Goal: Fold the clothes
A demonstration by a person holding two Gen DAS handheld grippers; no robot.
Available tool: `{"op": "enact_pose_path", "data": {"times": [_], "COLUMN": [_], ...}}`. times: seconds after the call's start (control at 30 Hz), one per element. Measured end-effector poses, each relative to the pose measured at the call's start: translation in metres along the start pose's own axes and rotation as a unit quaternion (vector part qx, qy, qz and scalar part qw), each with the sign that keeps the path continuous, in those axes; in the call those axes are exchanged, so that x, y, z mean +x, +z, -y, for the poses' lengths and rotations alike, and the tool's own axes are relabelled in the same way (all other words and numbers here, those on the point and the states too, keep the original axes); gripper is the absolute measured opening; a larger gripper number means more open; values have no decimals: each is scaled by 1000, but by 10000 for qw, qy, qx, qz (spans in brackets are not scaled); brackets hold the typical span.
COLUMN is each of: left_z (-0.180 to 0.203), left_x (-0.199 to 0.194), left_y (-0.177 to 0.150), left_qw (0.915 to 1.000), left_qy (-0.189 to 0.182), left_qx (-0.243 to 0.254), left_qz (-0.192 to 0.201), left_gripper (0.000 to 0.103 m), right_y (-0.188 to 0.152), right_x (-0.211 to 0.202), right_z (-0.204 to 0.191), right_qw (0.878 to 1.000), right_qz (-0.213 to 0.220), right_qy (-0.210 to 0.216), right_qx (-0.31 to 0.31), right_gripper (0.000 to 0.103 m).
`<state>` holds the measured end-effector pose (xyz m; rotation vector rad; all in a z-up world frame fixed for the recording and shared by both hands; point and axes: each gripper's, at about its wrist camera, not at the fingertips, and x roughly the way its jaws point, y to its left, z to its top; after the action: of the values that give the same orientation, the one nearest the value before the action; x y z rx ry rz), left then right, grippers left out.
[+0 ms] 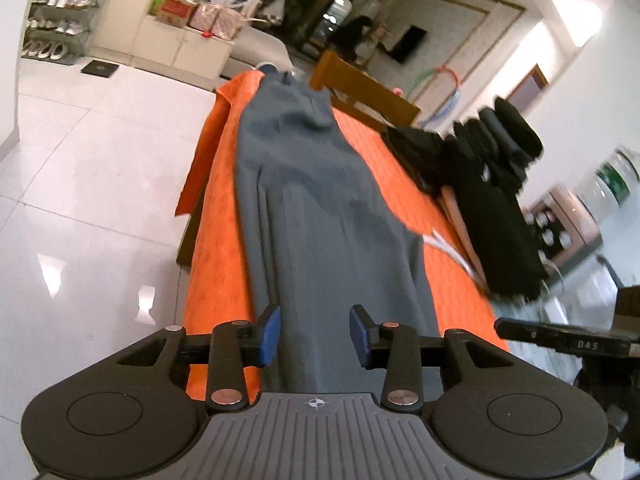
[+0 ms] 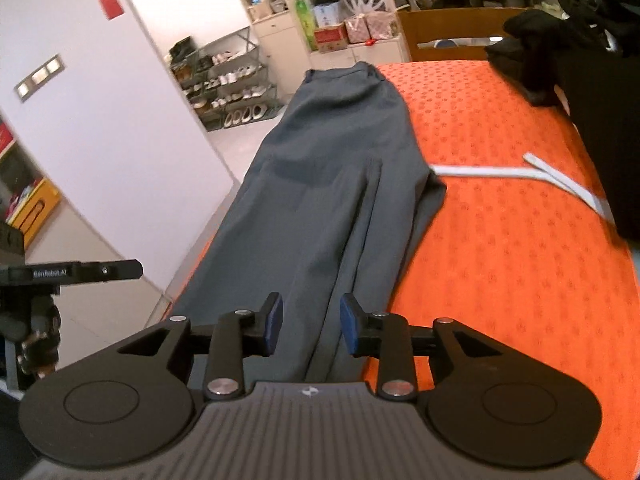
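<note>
Fingers (image 1: 272, 332) apart both grippers; white strap (image 2: 520, 172) clear only right view.

An orange patterned tablecloth (image 2: 500, 240) covers the table, one corner hanging off the far left edge. A flat white strap (image 2: 520, 172) lies on the cloth. A wooden chair back (image 1: 360, 88) stands at the table's far side. On the glossy white tiled floor (image 1: 80, 160) a metal shoe rack (image 2: 228, 84) filled with pale shoes stands against the wall, beside cream cabinets (image 1: 160, 28) with a red cardboard box (image 2: 330, 38) on top. A grey switch panel (image 2: 40, 78) is on the white wall.
</note>
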<state>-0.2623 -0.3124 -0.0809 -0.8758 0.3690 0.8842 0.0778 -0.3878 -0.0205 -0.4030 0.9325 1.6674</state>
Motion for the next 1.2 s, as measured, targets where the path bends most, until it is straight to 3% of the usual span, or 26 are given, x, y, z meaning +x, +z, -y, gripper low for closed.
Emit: {"op": "enact_pose_path", "data": {"times": [0.2, 0.37, 0.53, 0.7, 0.77, 0.93, 1.0, 1.1, 1.13, 1.2], "left_z": [7, 1, -15, -24, -23, -18, -18, -19, -19, -18], "left_x": [52, 87, 104, 111, 108, 109, 114, 116, 115, 112], "left_y": [36, 45, 49, 48, 48, 48, 46, 42, 42, 42], "left_qw": [9994, 9969, 9920, 9885, 9879, 9873, 9869, 9861, 9860, 9863], "left_qy": [261, 604, 861, 909, 835, 657, 746, 794, 778, 739], "left_qx": [-195, -480, -918, -1208, -1306, -1448, -1426, -1460, -1475, -1472], "left_qz": [86, 135, 140, 4, 42, 49, -65, -56, -35, 23], "left_gripper": [44, 49, 48, 47, 47, 47, 47, 30, 20, 13], "right_y": [60, 85, 95, 96, 93, 87, 86, 87, 88, 88], "right_x": [58, 109, 144, 170, 175, 182, 182, 181, 180, 180], "right_z": [21, 37, 46, 52, 57, 68, 69, 68, 67, 66], "right_qw": [9997, 9992, 9976, 9965, 9959, 9948, 9948, 9947, 9946, 9947], "right_qz": [-98, -325, -500, -689, -746, -763, -749, -757, -753, -743], "right_qy": [134, 117, 282, 268, 260, 334, 345, 342, 358, 379], "right_qx": [155, 191, 381, 401, 448, 580, 605, 603, 614, 597], "right_gripper": [39, 39, 38, 23, 18, 14, 14, 16, 19, 21]}}
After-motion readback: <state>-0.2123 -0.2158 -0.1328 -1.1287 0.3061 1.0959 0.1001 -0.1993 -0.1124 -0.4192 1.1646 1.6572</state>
